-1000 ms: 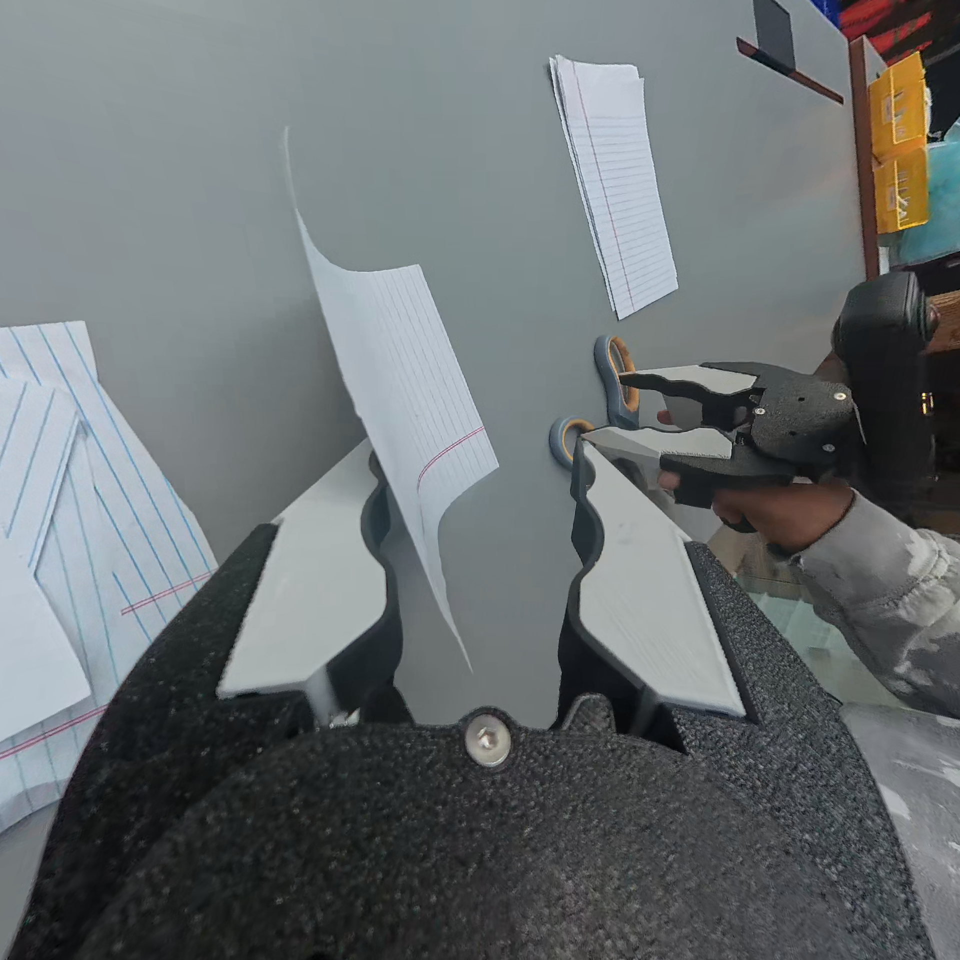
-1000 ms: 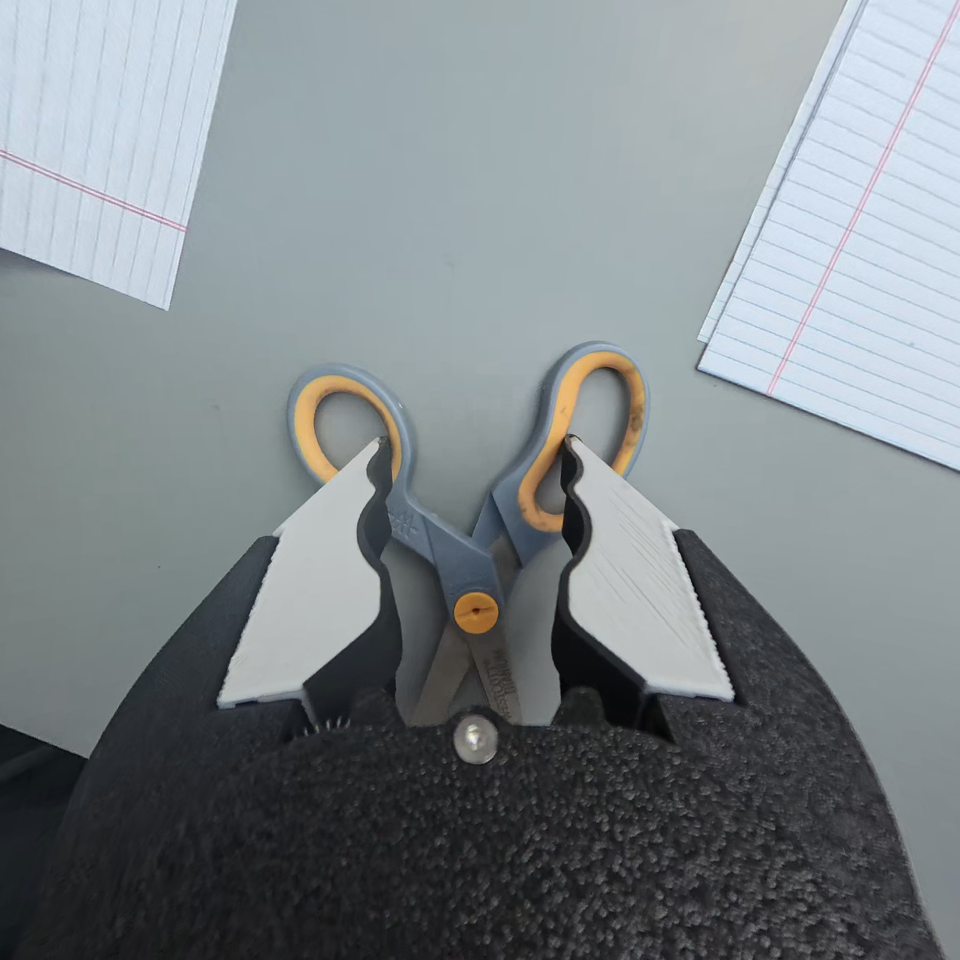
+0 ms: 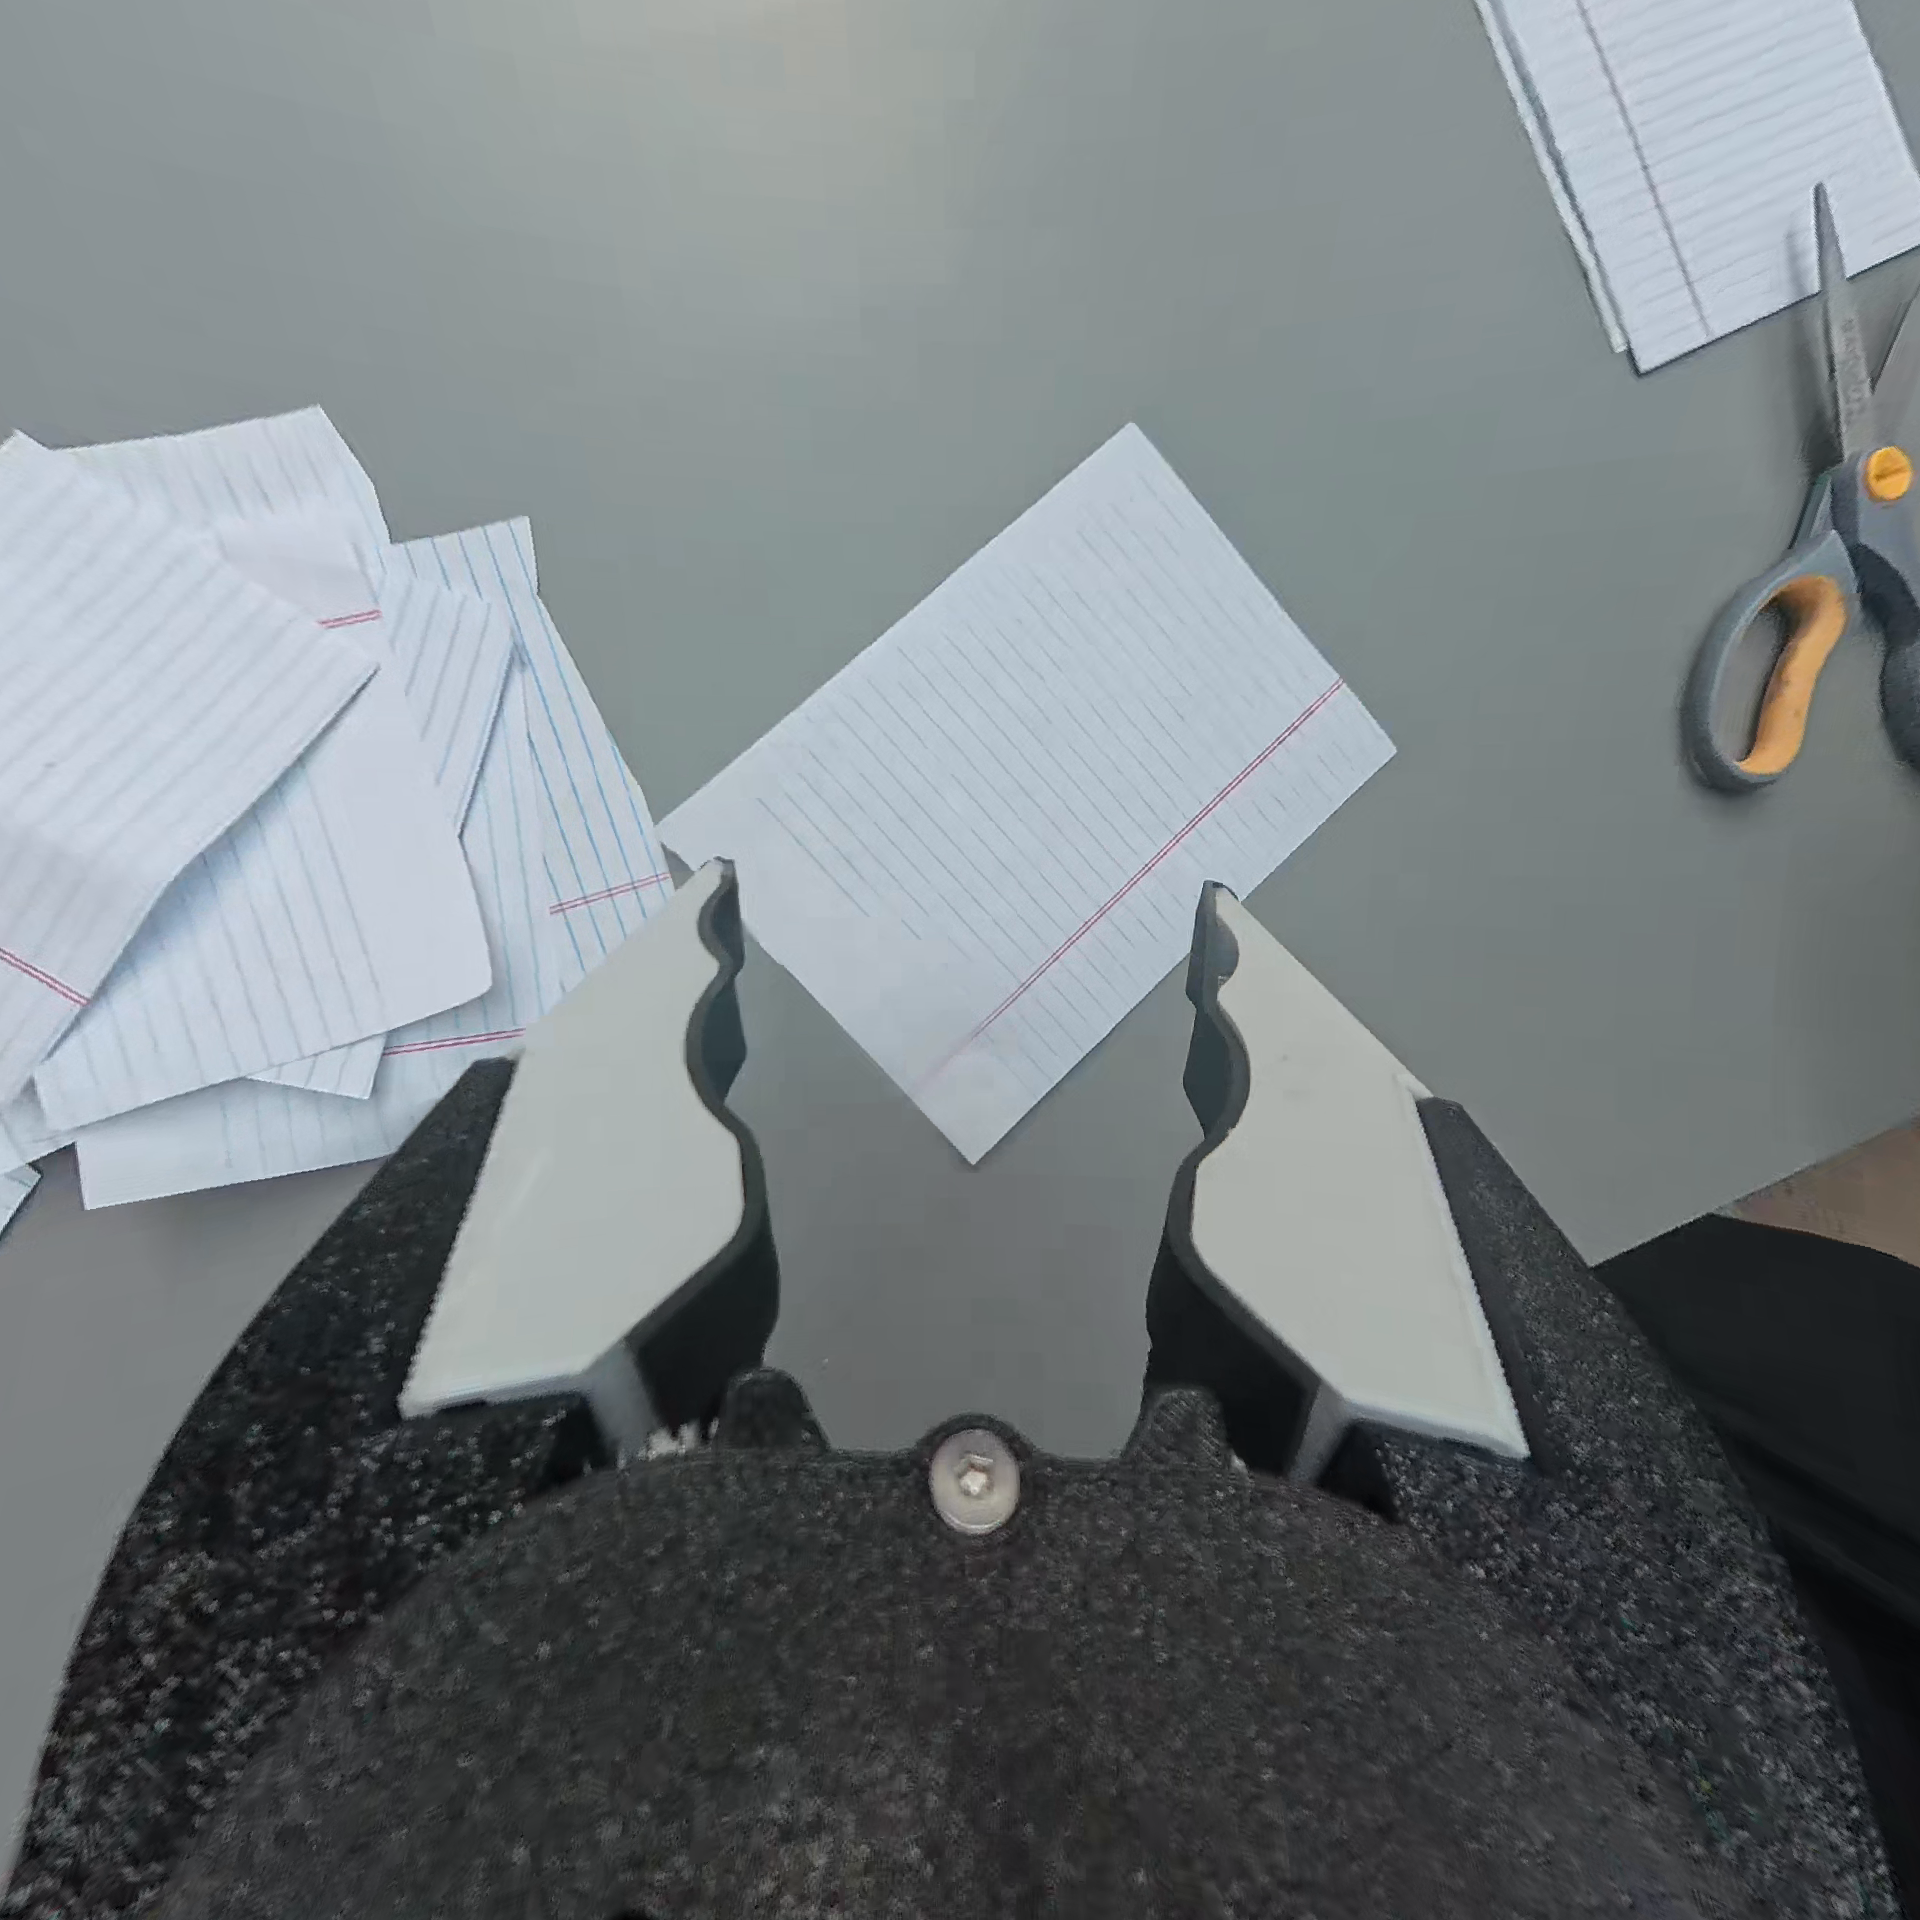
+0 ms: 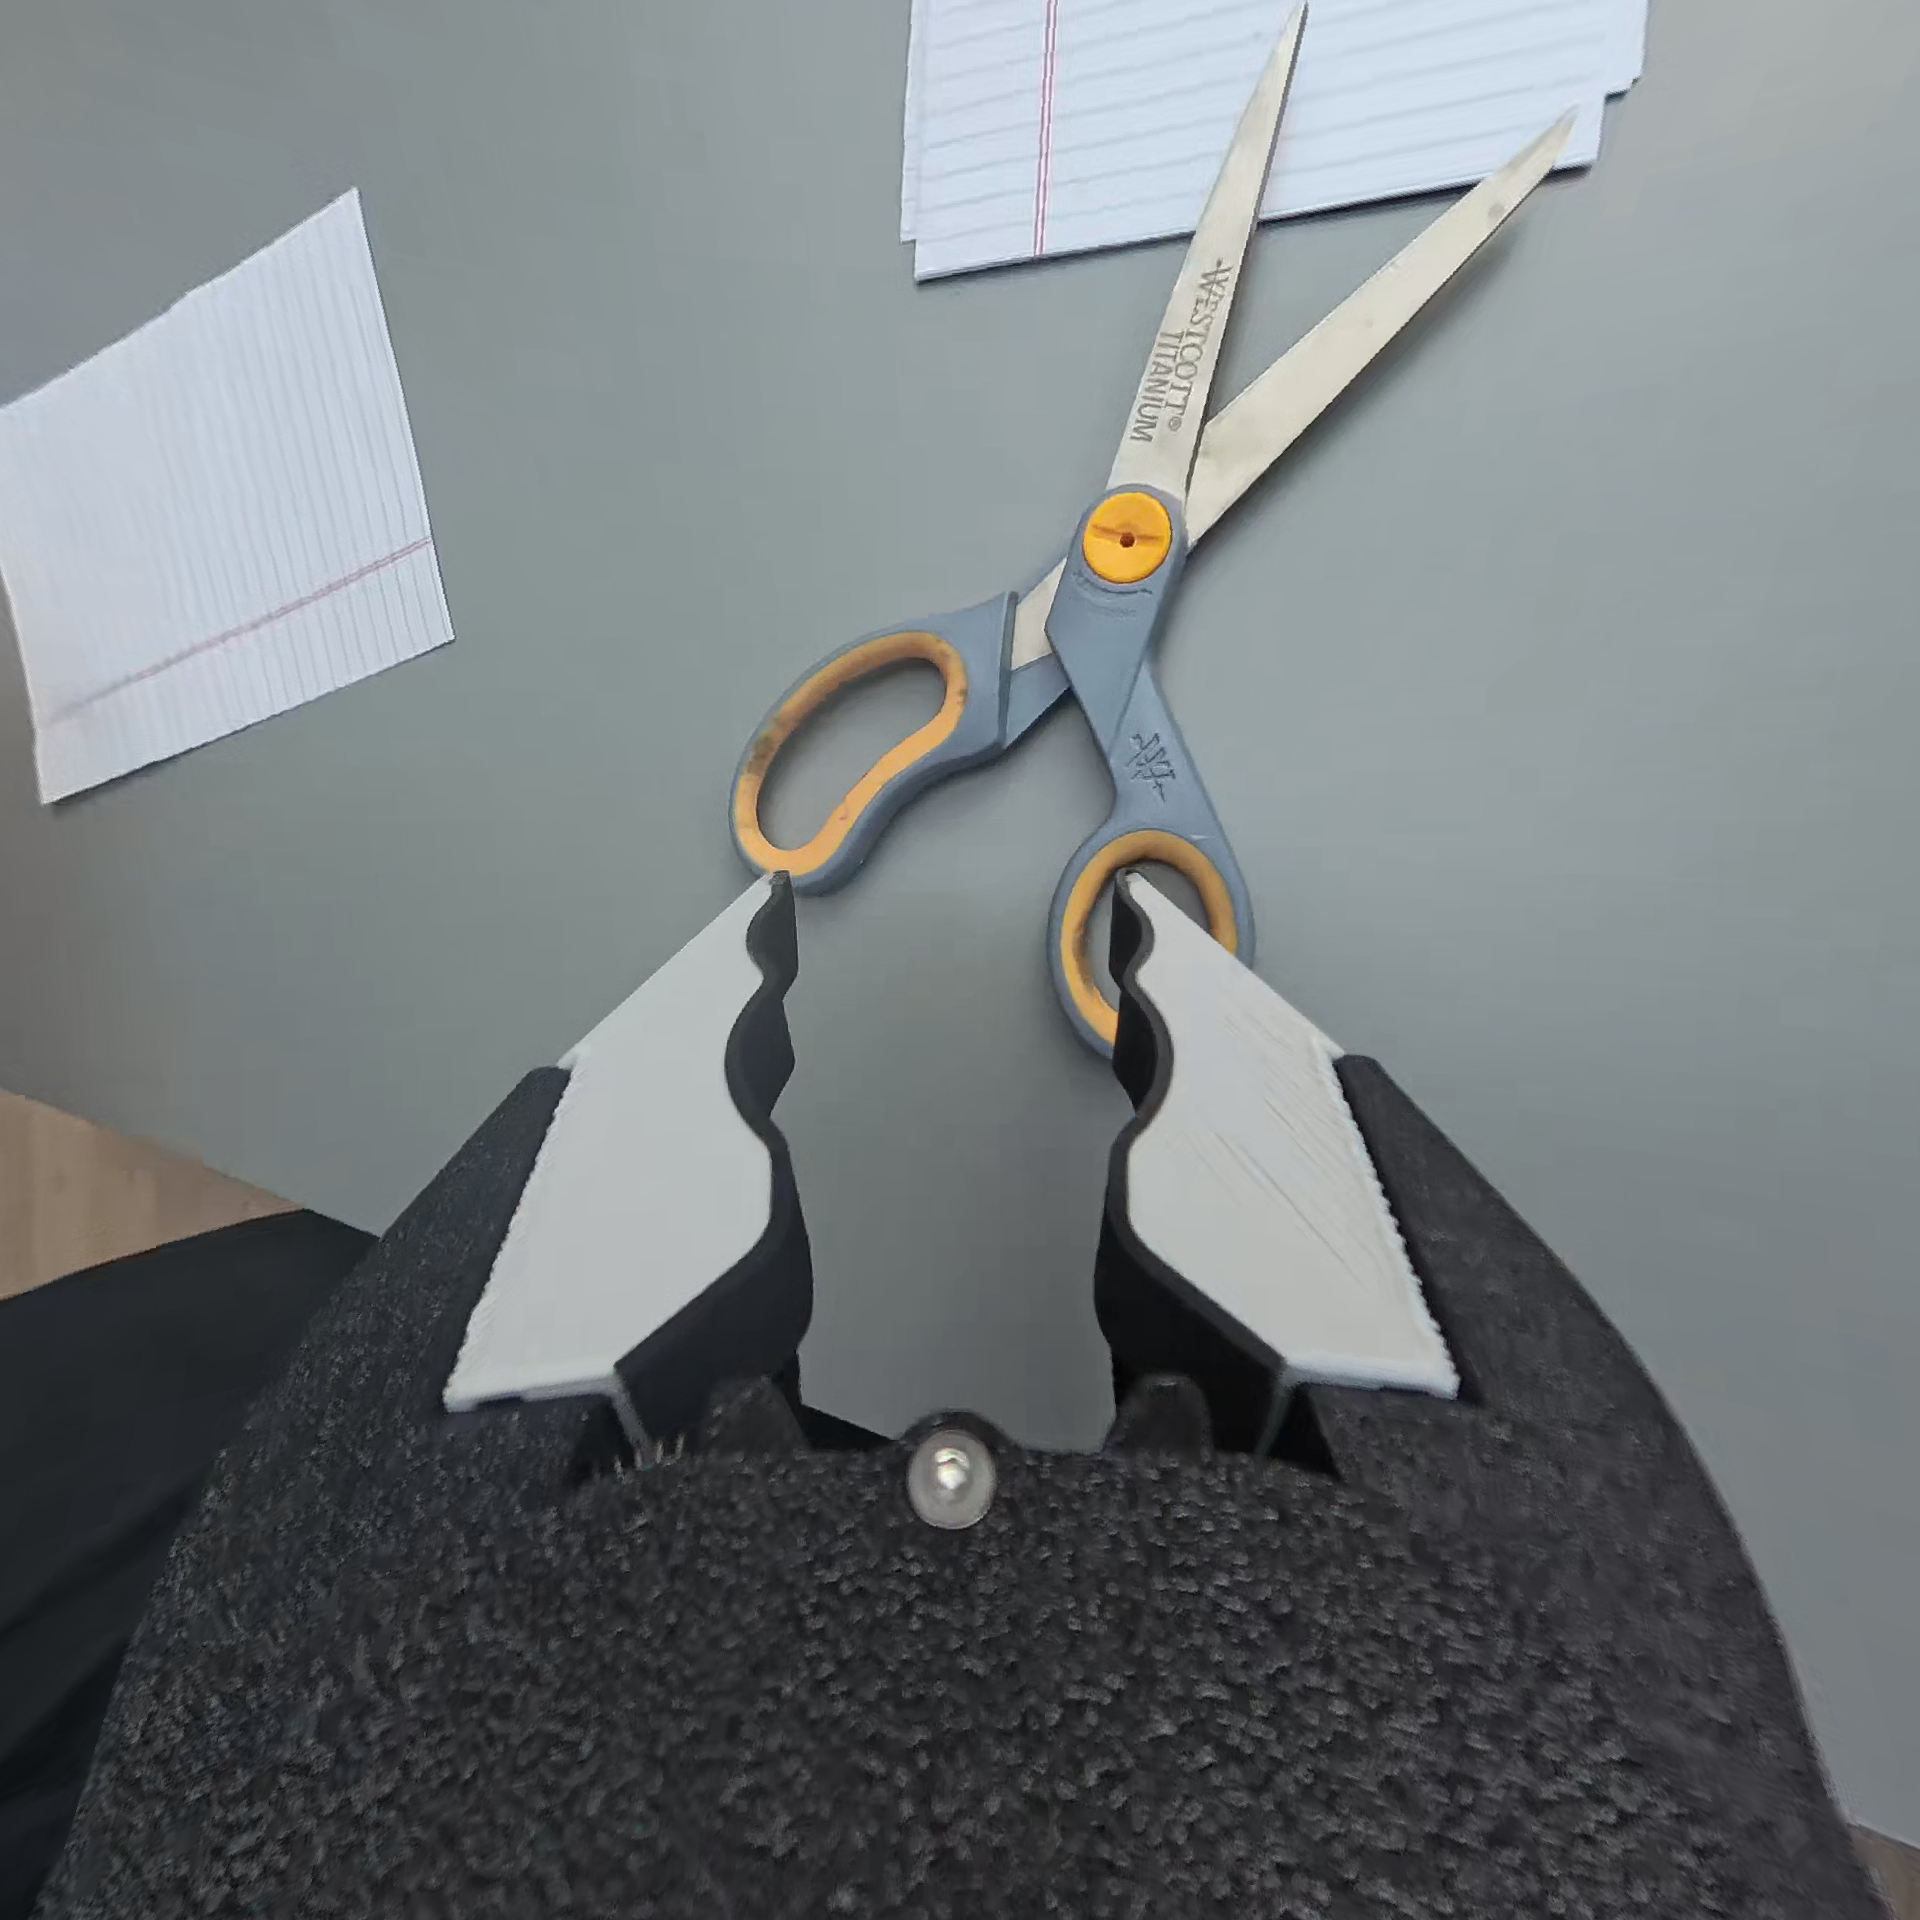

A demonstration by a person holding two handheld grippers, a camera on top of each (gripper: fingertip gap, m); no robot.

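Note:
My left gripper [image 3: 966,883] is open and empty. A cut piece of lined paper [image 3: 1029,790] lies flat on the grey table [image 3: 935,260] just beyond its fingertips, free of them; it also shows in the right wrist view [image 4: 218,499]. My right gripper [image 4: 954,883] is open and empty. Grey-and-orange scissors [image 4: 1122,623] lie on the table in front of it, blades parted and pointing away. Its right fingertip [image 4: 1132,894] is over the small handle loop and its left fingertip is at the large loop's end. The scissors also show in the left wrist view [image 3: 1829,582].
A loose pile of cut lined paper pieces [image 3: 239,810] lies at the left. A neat stack of lined sheets [image 3: 1704,156] lies at the far right, under the scissor tips [image 4: 1143,125]. The table's near edge [image 3: 1766,1174] borders dark clothing and a wooden floor.
The left gripper let go of the upright paper piece, which now lies flat. The right gripper let go of the scissors; they now lie on the table, handles towards it.

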